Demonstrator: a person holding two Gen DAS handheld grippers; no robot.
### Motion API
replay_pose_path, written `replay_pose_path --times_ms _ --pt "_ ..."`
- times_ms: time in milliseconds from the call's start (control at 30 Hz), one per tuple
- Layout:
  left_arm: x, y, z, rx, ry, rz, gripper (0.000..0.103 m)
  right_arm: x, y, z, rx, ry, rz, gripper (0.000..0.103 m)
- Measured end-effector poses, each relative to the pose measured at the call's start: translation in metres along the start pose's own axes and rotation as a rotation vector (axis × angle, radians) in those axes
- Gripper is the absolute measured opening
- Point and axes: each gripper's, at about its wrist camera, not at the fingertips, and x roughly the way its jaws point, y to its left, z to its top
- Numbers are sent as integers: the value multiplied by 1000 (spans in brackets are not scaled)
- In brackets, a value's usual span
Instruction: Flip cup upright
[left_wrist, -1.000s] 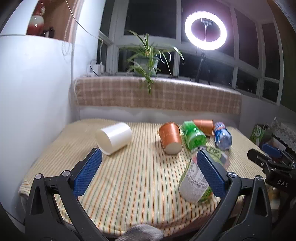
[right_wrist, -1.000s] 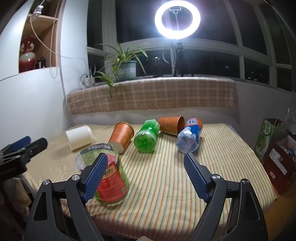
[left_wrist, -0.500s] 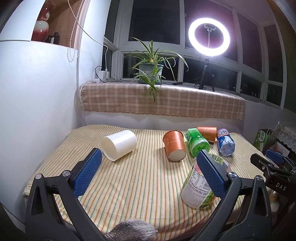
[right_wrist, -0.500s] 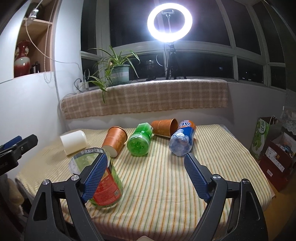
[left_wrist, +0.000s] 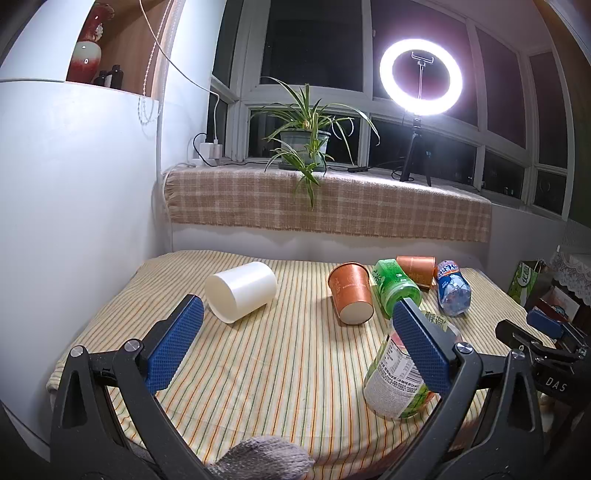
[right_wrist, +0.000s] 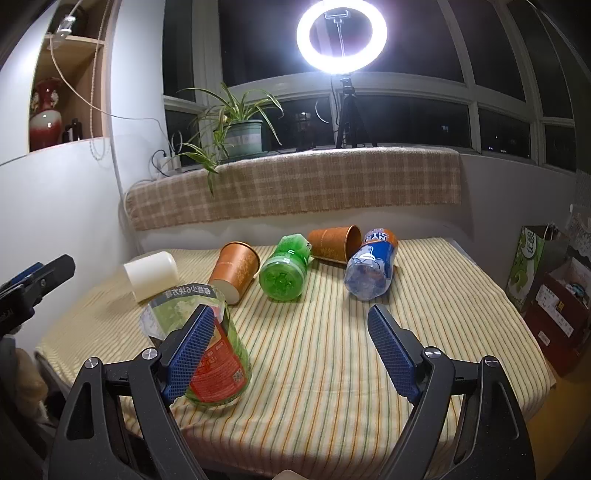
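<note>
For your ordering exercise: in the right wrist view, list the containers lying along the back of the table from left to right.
white cup → near orange cup → green bottle → far orange cup → blue bottle

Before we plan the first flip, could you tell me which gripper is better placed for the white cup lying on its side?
Left. The white cup lies just beyond the open left gripper; from the right gripper it sits far off to the side.

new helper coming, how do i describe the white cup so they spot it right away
On the striped tablecloth, look to the far left end of the row of toppled containers. The white cup lies on its side there, apart from the others: plain white, while its neighbours are orange cups and labelled bottles.
</note>
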Motion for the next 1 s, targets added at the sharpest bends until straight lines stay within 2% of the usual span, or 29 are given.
replay_pose_path --times_ms 1000 --pt "0 0 -1 0 0 0 103 2 2 -3 -5 18 10 85"
